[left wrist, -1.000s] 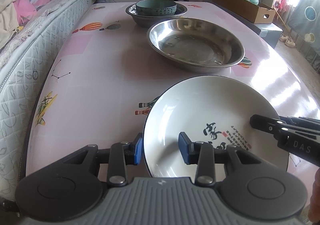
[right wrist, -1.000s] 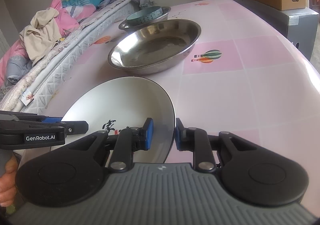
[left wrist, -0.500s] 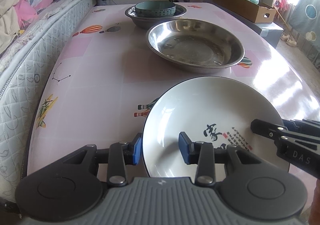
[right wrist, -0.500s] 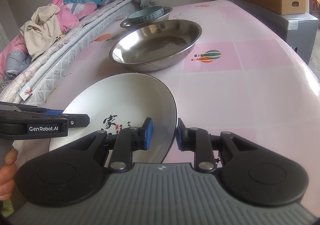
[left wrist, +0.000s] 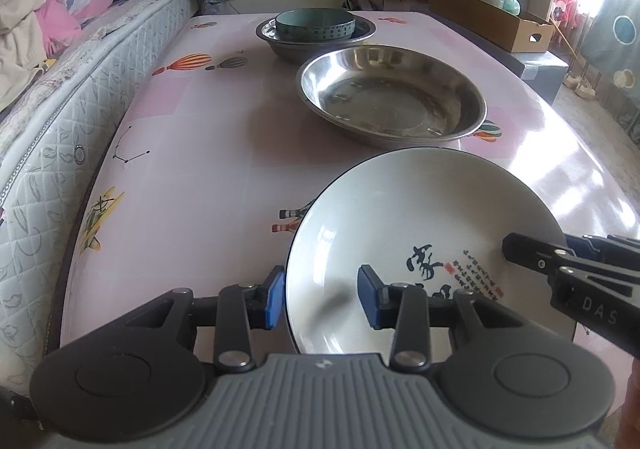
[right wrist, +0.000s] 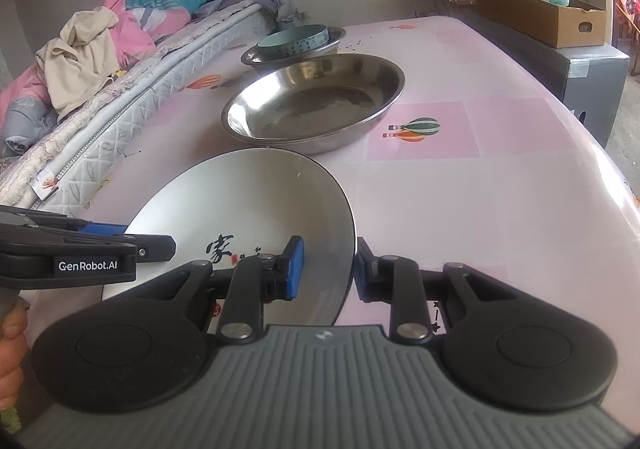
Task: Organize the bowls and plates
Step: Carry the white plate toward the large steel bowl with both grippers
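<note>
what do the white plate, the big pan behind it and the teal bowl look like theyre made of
White plate: likely glazed ceramic, glossy white with a dark rim line and printed calligraphy.
Big pan: metal, probably stainless steel, with mirror-like walls and a duller, scuffed bottom.
Teal bowl: probably ceramic, matte teal with a patterned band; too far to be sure.

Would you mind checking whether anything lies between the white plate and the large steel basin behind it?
Nothing visible does: only bare tablecloth separates the white plate from the steel basin. Both grippers straddle the plate's rim, left, right.
</note>
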Demonstrator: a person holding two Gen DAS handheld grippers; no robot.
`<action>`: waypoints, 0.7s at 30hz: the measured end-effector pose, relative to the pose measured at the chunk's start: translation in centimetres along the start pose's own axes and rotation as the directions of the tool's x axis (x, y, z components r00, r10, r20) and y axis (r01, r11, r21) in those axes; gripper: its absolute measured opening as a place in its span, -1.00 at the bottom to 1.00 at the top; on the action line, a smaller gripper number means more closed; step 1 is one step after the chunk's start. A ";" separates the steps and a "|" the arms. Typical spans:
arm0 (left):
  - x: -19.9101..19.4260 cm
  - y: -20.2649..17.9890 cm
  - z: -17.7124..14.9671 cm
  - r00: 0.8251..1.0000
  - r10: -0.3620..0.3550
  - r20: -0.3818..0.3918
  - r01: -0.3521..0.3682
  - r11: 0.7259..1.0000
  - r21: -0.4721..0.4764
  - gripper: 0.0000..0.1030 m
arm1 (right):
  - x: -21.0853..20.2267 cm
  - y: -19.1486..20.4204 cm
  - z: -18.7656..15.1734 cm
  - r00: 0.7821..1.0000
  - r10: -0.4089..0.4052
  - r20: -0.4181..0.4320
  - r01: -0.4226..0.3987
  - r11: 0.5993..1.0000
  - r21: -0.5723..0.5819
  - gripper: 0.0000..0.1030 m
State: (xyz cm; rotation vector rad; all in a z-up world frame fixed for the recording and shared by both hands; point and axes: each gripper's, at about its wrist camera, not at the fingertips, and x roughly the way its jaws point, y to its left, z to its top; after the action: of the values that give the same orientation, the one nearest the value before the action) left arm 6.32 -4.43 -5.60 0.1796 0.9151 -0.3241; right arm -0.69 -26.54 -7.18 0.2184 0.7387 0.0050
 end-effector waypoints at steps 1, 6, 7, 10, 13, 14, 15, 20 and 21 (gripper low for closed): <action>-0.1 0.0 0.0 1.000 -0.002 0.001 0.002 1.000 -0.001 -0.24 | 0.0 0.0 0.0 1.000 0.000 0.000 0.000 1.000 0.001 -0.50; -0.4 0.0 -0.1 1.000 -0.006 0.002 0.006 1.000 -0.007 -0.24 | -0.3 0.0 0.0 1.000 0.000 0.000 0.000 1.000 0.008 -0.50; -0.5 0.0 -0.1 1.000 -0.007 0.003 0.007 1.000 -0.009 -0.24 | -0.3 -0.1 0.0 1.000 0.000 0.000 0.000 1.000 0.007 -0.50; -0.7 0.1 -0.1 1.000 -0.009 0.007 0.009 1.000 -0.013 -0.24 | -0.4 -0.1 0.0 1.000 0.001 0.000 -0.001 1.000 0.011 -0.50; -1.0 0.1 0.0 1.000 -0.010 0.012 0.010 1.000 -0.016 -0.24 | -0.7 0.0 0.0 1.000 0.002 -0.001 -0.002 1.000 0.016 -0.50; -1.1 0.1 0.0 1.000 -0.010 0.013 0.010 1.000 -0.018 -0.24 | -0.7 -0.1 0.0 1.000 0.004 0.000 -0.004 1.000 0.018 -0.50; -1.2 0.2 0.0 1.000 -0.010 0.015 0.010 1.000 -0.021 -0.24 | -0.8 -0.1 0.1 1.000 0.005 0.002 -0.005 1.000 0.019 -0.50; -1.8 0.4 0.2 1.000 -0.010 0.026 0.011 0.999 -0.035 -0.24 | -1.5 0.1 0.4 1.000 0.012 0.016 -0.012 1.000 0.016 -0.50; -1.9 0.4 0.3 1.000 -0.010 0.029 0.011 0.999 -0.038 -0.24 | -1.7 0.2 0.5 1.000 0.013 0.019 -0.013 1.000 0.015 -0.50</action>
State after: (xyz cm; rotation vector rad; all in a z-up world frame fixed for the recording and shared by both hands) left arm 5.65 -3.74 -3.93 0.1347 0.8930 -0.3181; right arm -1.57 -26.63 -5.67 0.2378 0.7187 0.0099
